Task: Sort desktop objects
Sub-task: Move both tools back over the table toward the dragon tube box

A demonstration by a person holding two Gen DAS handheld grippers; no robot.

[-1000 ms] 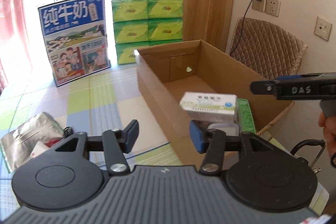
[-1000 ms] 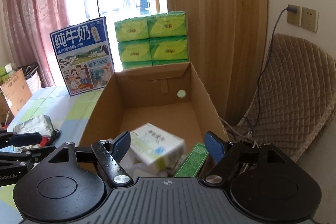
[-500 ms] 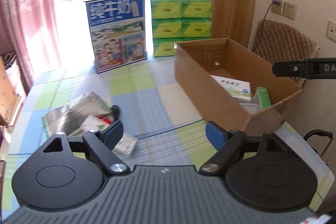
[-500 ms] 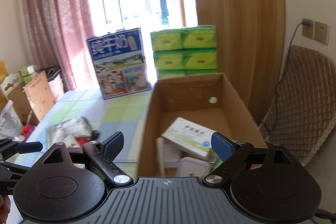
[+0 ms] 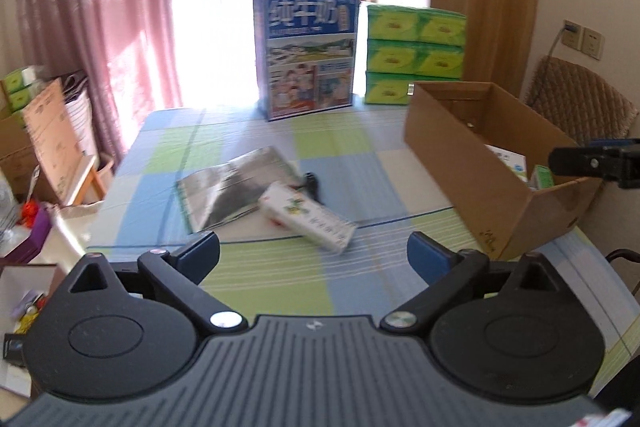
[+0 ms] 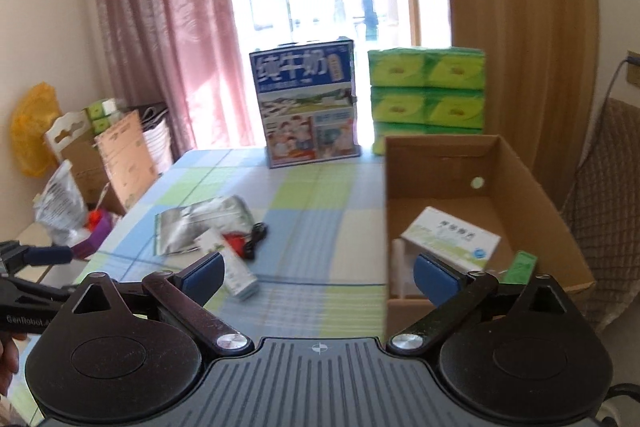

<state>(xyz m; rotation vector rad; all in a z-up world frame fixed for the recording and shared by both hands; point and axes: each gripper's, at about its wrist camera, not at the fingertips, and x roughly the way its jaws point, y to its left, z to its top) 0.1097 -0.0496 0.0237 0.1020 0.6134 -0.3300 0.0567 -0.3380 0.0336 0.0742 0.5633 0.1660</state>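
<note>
Ahead of the left tongs (image 5: 313, 249), spread wide and empty above the tabletop (image 5: 352, 147), lies a white carton (image 5: 306, 215); the right tongs (image 6: 318, 273), equally wide, hover level before the cardboard box (image 6: 532, 195).

Left gripper (image 5: 313, 253) and right gripper (image 6: 318, 277) both empty, jaws spread wide, held level side by side above the surface, pointing forward.

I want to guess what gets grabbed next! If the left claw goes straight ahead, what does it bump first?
Probably the white carton lying on the table, just ahead between the open left claw fingers. The silver pouch lies behind it to the left. Depth is hard to judge.
</note>
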